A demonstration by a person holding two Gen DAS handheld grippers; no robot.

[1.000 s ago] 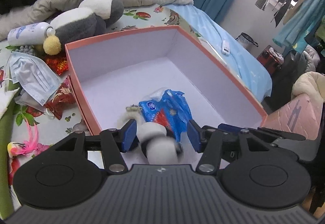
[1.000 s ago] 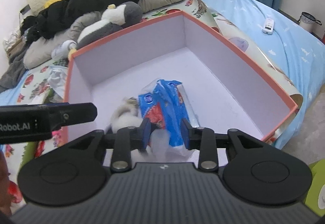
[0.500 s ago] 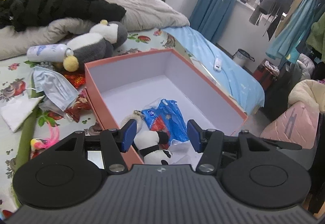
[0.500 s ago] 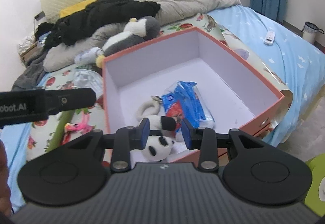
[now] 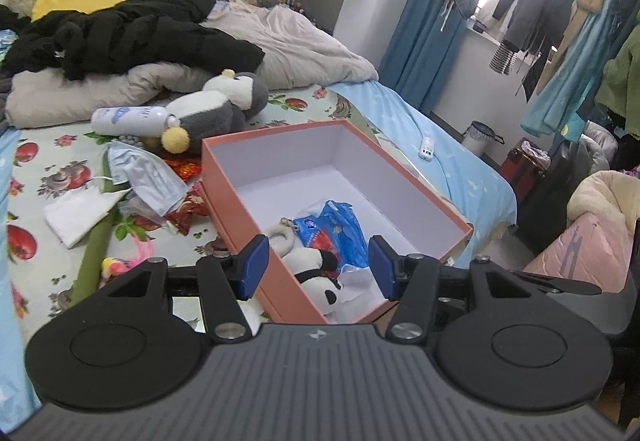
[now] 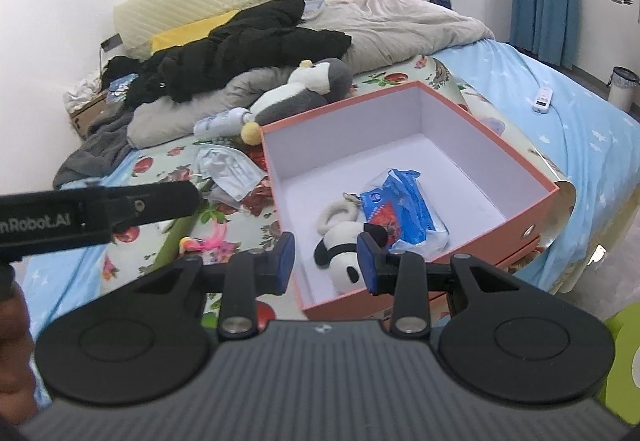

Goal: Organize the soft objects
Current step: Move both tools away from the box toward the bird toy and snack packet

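Observation:
An orange box (image 5: 236, 217) with a white inside sits on the bed. In it lie a small panda plush (image 5: 316, 273) and a blue packet (image 5: 336, 233). My left gripper (image 5: 317, 265) hangs open above the box's near corner with nothing between its blue pads. In the right wrist view the same box (image 6: 480, 161) holds the panda plush (image 6: 344, 255) and the blue packet (image 6: 400, 209). My right gripper (image 6: 325, 262) is open and empty above its near edge. A grey and white penguin plush (image 5: 216, 109) lies behind the box.
Left of the box lie face masks (image 5: 140, 169), a white bottle (image 5: 128, 117), red wrappers and a pink toy (image 5: 132, 253). Black clothes and a beige quilt (image 5: 300, 41) are heaped at the headboard. A remote (image 5: 426, 149) rests on the blue sheet. The left gripper's arm (image 6: 96, 209) crosses the right view.
Both grippers have drawn back and upward from the box. The panda plush, blurred between the left fingers a second ago, now lies still in the box.

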